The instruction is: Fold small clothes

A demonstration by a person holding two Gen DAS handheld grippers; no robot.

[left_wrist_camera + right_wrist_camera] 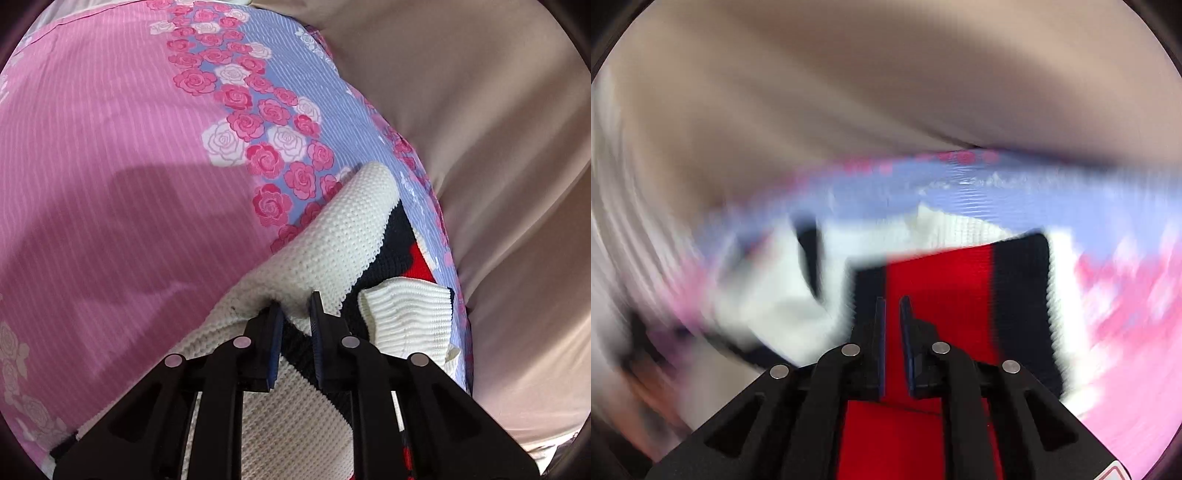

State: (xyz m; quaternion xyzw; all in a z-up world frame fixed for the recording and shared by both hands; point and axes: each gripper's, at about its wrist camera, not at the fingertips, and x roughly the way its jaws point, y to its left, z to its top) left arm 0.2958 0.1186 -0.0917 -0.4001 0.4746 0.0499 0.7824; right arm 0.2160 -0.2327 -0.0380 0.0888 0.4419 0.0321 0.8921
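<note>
A small knit sweater point(332, 229), white with navy and red bands, lies on a floral sheet. My left gripper point(295, 302) is shut on a raised fold of its white knit, which bunches between the narrow jaws. A ribbed white cuff point(406, 314) lies just right of the fingers. The right wrist view is smeared by motion. There my right gripper point(893, 300) has its jaws nearly together, shut on the sweater's red band point(942, 280), which runs between them. Navy stripes border the red, and white knit point(783, 295) spreads to the left.
The pink striped sheet point(129, 147), with a band of roses on lilac, covers the left and centre. Beige cloth point(480, 129) borders it on the right, and fills the upper half point(886, 92) of the right wrist view.
</note>
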